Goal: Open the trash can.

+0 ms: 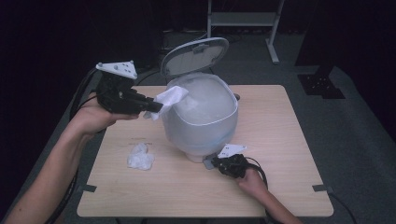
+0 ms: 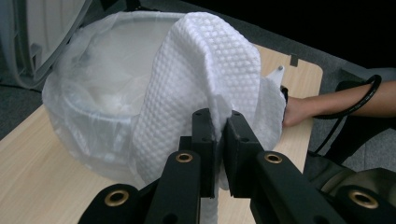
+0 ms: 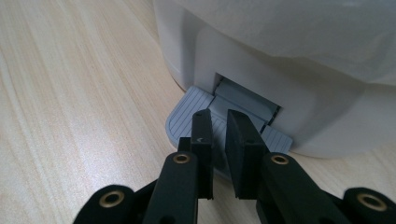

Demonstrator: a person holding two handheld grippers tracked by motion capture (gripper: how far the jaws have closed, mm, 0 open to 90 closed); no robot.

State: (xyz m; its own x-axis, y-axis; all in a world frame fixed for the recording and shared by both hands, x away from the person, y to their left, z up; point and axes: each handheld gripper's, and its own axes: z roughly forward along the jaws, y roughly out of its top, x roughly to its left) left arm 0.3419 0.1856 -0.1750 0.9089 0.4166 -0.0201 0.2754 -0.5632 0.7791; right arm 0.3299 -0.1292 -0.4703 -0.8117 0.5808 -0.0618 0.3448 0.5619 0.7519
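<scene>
The paper towel (image 2: 201, 70) hangs pinched between the jaws of the left gripper (image 1: 156, 107), held in the air just at the left rim of the white pedal bin (image 1: 201, 135). In the left gripper view the towel's quilted sheet drapes up and over the closed jaws, folded like a hood, and blocks much of the bin's opening behind it. The jaws are drawn together with only the thickness of the towel between them.

The bin stands in the middle of the wooden table (image 1: 280, 140), its lid (image 1: 194, 56) tipped up and back, a thin clear liner (image 2: 79, 116) puffed out over its rim. Down at the bin's foot, the right gripper (image 3: 219, 116) sits low on the table with its jaws closed and nothing between them, the tips resting on the grey ribbed pedal (image 3: 187, 116); whether they press it down I cannot tell.

To the left front of the bin, apart from it, one crumpled white wad (image 1: 140, 157) lies on the tabletop. Two dark tape tabs mark the near corners. Beyond the table stands a pale metal frame (image 1: 243, 18) on the grey floor.

Count: one bin, one lid, one pedal, one held towel, one crumpled wad, two grippers.
</scene>
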